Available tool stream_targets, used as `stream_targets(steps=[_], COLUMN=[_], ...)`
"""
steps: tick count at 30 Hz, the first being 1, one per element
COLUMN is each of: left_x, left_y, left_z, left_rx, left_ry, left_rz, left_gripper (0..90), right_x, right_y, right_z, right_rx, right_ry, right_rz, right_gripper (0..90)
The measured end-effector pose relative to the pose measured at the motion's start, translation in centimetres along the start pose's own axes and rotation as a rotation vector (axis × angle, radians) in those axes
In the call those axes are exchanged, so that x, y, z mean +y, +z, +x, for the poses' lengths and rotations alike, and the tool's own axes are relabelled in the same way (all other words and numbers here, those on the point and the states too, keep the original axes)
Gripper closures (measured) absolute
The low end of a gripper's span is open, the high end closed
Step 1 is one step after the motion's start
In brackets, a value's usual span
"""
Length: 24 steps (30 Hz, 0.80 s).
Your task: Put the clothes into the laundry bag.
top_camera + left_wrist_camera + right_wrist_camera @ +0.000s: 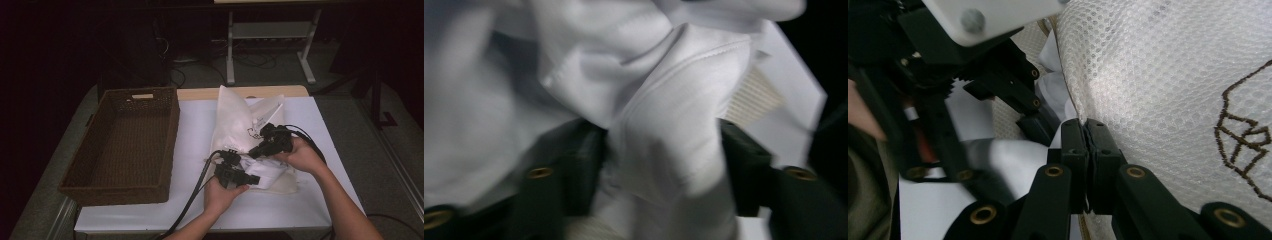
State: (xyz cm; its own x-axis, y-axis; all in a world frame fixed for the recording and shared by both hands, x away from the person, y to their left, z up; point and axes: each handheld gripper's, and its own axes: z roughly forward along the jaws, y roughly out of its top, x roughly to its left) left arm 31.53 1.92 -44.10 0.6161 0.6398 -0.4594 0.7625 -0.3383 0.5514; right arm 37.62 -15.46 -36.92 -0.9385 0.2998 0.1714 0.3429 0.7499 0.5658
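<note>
With the right gripper (1087,131) clamped shut on the mesh laundry bag's (235,125) rim right of the basket (125,145), and the left gripper (659,165) half open around the white garment (664,150), the fold could slip free.

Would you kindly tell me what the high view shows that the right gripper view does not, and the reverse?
The high view adds the basket left of the bag, the table, and the left hand and right hand whole. The right gripper view adds a close look at the right gripper shut on the bag's edge, plus the mesh weave and the brown stitched logo. Both share the bag, the white garment and the left gripper at the bag's mouth.
</note>
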Motion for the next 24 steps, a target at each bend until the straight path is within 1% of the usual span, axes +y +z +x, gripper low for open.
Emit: stream_targets(steps=[1, 2, 3, 4, 5, 6, 7, 9, 13, 16, 19, 20, 21, 22, 23, 24], left_x=[0.1, 0.1, 0.3, 0.5, 0.6, 0.7, 0.8, 0.9, 1.7, 2.3, 2.4, 2.4, 2.4, 2.4, 2.5, 2.6], left_y=[0.1, 0.1, 0.4, 0.4, 0.5, 0.5, 0.4, 0.3, -0.2, -0.9, -1.6, -1.6, -1.5, -1.2, -0.9, -0.6], left_z=[0.0, 0.0, 0.1, 0.2, 0.3, 0.5, 0.5, 0.5, 0.6, 0.5, 0.4, 0.4, 0.6, 1.0, 1.4, 1.6], left_rx=[0.021, 0.021, 0.036, 0.04, 0.036, 0.028, 0.028, 0.03, 0.012, 0.017, 0.019, 0.024, 0.037, 0.033, 0.021, 0.022], left_ry=[0.015, 0.015, 0.027, 0.026, 0.014, -0.003, -0.002, -0.005, -0.048, -0.058, -0.099, -0.101, -0.095, -0.109, -0.136, -0.148], left_rz=[-0.003, -0.003, -0.015, -0.025, -0.032, -0.049, -0.059, -0.079, -0.133, -0.182, -0.256, -0.277, -0.29, -0.284, -0.278, -0.284], left_gripper=[51.3, 58.3, 58.3, 72.1, 76.0, 78.3, 80.1, 80.8, 81.6, 82.5, 82.9, 82.8, 82.8, 82.7, 82.7, 82.6], right_x=[0.0, 0.0, 0.1, 0.1, 0.1, 0.1, 0.1, 0.1, 0.1, 0.1, 0.2, 0.2, 0.3, 0.3, 0.3, 0.1], right_y=[0.0, 0.0, 0.0, 0.1, 0.1, 0.1, -0.1, -0.4, -0.9, -1.3, -2.0, -2.3, -2.6, -2.7, -2.7, -2.5], right_z=[0.0, 0.0, 0.0, 0.1, 0.2, 0.3, 0.4, 0.5, 0.8, 1.1, 1.2, 1.4, 1.5, 1.6, 1.6, 1.5], right_rx=[0.001, 0.001, 0.001, 0.001, 0.0, 0.0, -0.001, 0.001, 0.014, 0.015, 0.03, 0.04, 0.046, 0.048, 0.046, 0.041], right_ry=[-0.001, -0.001, -0.008, -0.006, -0.011, -0.012, -0.011, -0.012, -0.023, -0.026, -0.025, -0.027, -0.032, -0.035, -0.031, -0.026], right_rz=[-0.002, -0.002, -0.005, -0.005, -0.006, -0.006, -0.005, -0.016, -0.029, -0.036, -0.073, -0.096, -0.107, -0.119, -0.113, -0.097], right_gripper=[87.4, 87.4, 87.4, 87.5, 87.5, 87.5, 87.6, 87.7, 87.8, 87.8, 88.0, 88.2, 88.2, 88.2, 88.2, 88.2])
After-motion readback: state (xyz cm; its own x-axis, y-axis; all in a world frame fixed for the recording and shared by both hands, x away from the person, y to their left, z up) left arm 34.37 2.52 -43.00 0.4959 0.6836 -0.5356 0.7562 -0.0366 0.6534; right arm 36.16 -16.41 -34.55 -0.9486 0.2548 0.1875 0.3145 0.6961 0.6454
